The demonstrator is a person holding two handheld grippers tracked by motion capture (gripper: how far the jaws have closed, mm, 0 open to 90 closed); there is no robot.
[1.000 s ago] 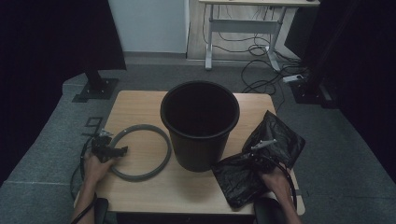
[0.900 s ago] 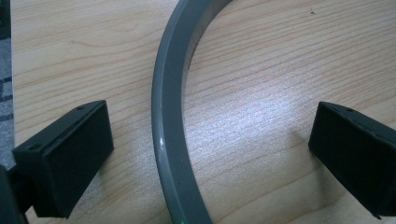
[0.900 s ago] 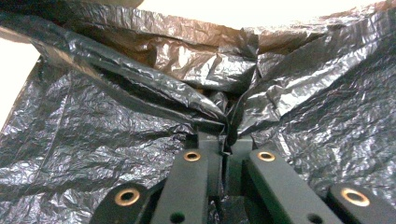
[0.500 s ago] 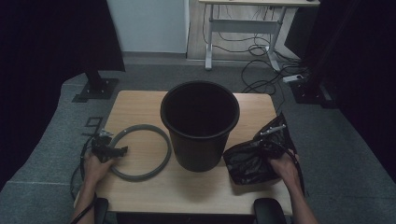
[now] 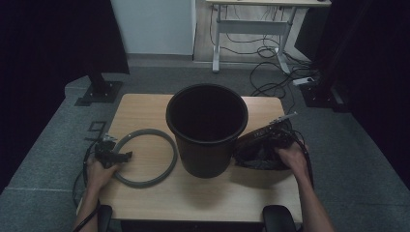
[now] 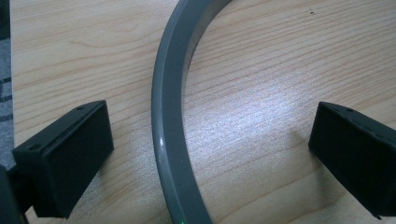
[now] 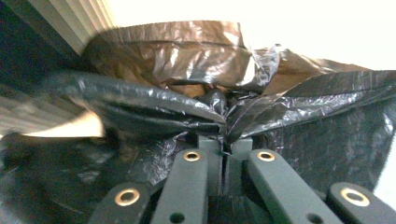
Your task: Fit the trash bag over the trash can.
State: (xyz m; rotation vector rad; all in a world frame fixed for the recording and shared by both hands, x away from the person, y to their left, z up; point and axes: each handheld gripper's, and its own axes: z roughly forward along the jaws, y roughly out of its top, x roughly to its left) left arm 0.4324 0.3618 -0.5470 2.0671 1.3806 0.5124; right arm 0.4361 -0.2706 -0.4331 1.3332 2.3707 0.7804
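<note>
Bag (image 7: 196, 70) pinched in right gripper (image 7: 226, 140) beside bucket (image 5: 207, 130) rim.

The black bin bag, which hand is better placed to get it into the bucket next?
Right. The right gripper is shut on the bin bag, held just beside the bucket. The left gripper sits open astride the grey ring, on the bucket's far side from the bag.
</note>
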